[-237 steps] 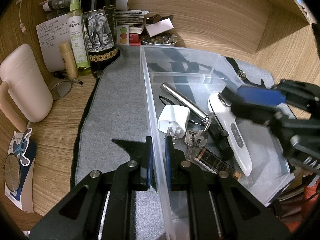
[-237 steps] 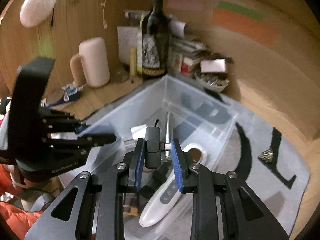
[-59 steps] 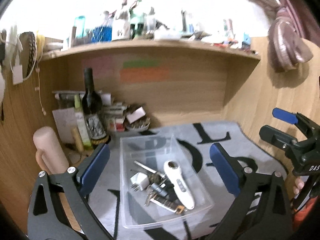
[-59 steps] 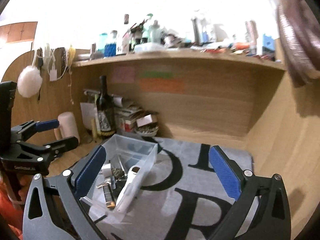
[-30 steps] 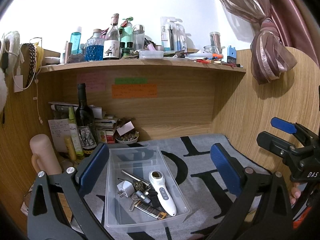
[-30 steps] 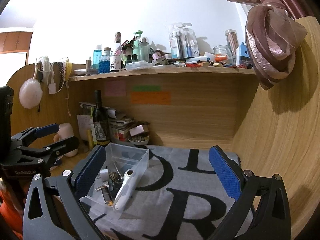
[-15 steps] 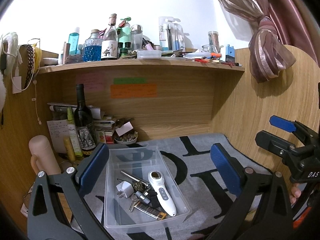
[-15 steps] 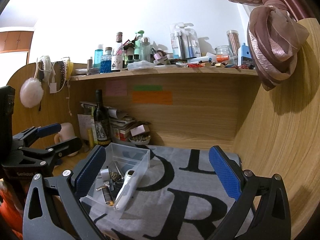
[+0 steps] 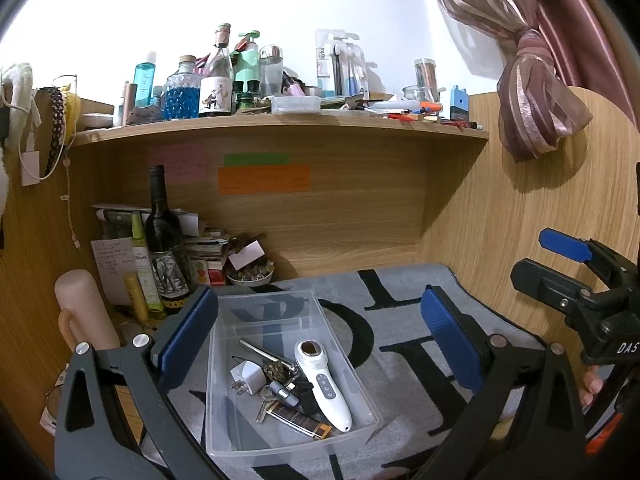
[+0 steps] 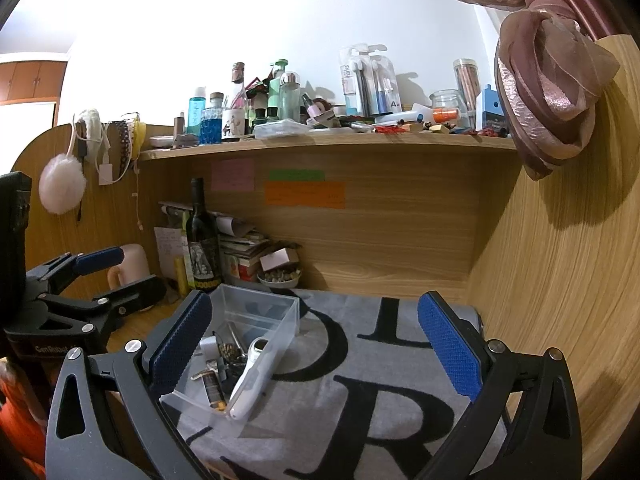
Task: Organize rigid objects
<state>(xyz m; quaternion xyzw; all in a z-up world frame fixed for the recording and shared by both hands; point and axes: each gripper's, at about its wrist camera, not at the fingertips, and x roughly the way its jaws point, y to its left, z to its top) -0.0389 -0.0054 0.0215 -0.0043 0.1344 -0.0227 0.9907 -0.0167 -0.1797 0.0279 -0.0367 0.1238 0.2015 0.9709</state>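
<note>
left wrist view: the left gripper hangs high above the bin, fingers wide apart and empty. the bin sits on the mat toward the worktop's left edge, holding the wand, plug and keys, likely gathered there for tidiness.

right wrist view: the right gripper also hangs back, fingers apart and empty, which suggests sorting is finished.

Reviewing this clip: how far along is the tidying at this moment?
It looks finished. The clear bin on the grey mat holds the white handheld device, white plug adapter, keys and metal rod. Left gripper and right gripper have jaws wide apart, holding nothing. No loose item shows on the mat.
</note>
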